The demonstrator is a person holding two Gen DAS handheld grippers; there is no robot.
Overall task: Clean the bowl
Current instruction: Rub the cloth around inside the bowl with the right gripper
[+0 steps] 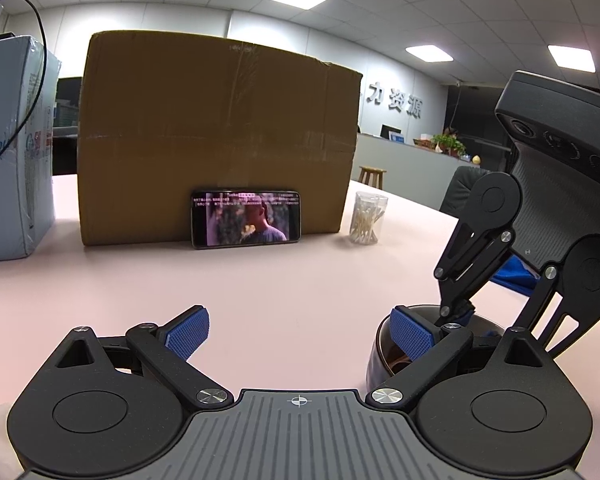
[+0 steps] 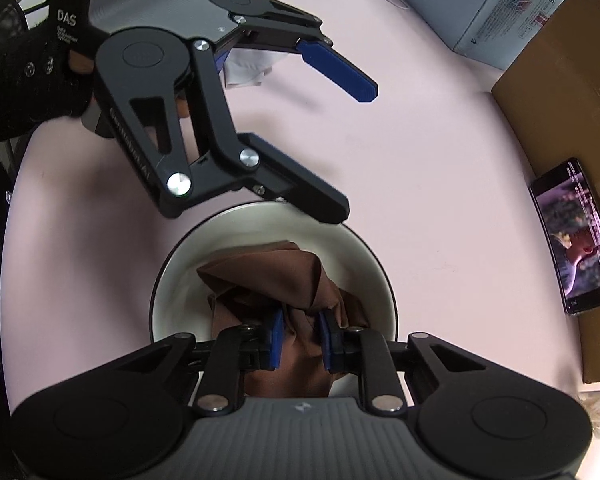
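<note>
While the pale pink table [image 1: 280,280] fills most of both views, the bowl [image 2: 364,264] serves best as the landmark for everything on it. Biggest of all is the brown cardboard box [image 1: 220,136], standing well beyond the bowl at the far side of the table. Beside the box, farther from the bowl again, stands a pale blue printed carton [image 1: 12,152] with a black cable [image 1: 36,80] hanging across it. Next in size is the left gripper [image 2: 336,136], hovering just beside the bowl with its blue-padded fingers [image 2: 340,70] spread wide apart and nothing between them; its nearer finger hangs over the bowl's far rim, and whether it touches the rim cannot be told. A gloved hand [image 2: 28,76] holds it from behind.

The bowl itself is dark outside and white inside, resting on the table directly under the right gripper [image 2: 300,338]. That gripper points steeply down into the bowl, its pads drawn close and clamped on a bunched brown cloth [image 2: 268,276], which lies inside the bowl and covers much of its bottom.

Well away from the bowl, a phone [image 1: 246,218] leans on its long edge against the box, its screen lit. A small clear tub of cotton swabs [image 1: 368,218] stands near the box's corner, also apart from the bowl.
</note>
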